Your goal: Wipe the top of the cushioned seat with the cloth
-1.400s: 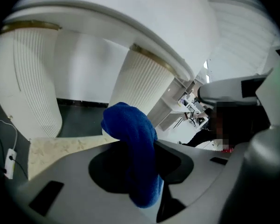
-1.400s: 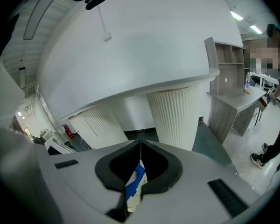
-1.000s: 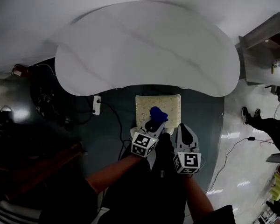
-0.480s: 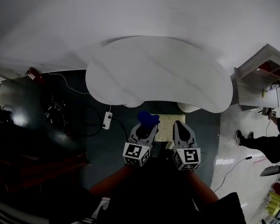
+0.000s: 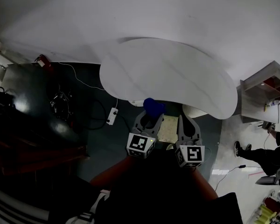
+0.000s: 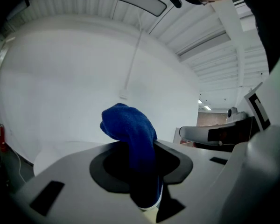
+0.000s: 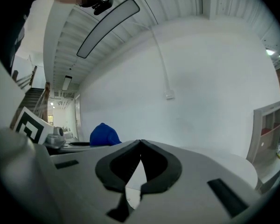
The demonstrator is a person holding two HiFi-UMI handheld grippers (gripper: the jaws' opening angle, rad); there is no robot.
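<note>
My left gripper (image 5: 150, 119) is clamped on the blue cloth (image 5: 153, 106), which bunches up above the tips. In the left gripper view the cloth is in the air against a white wall (image 6: 60, 87). My right gripper (image 5: 185, 120) is just beside it, jaws pressed together with nothing between them. The cushioned seat (image 5: 170, 130) shows below, between the two grippers, at the edge of the white table (image 5: 168, 73).

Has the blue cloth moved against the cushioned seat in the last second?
Yes: the blue cloth has gone from over the pale cushioned seat's middle to its far edge, at the white rounded table's rim.
</note>
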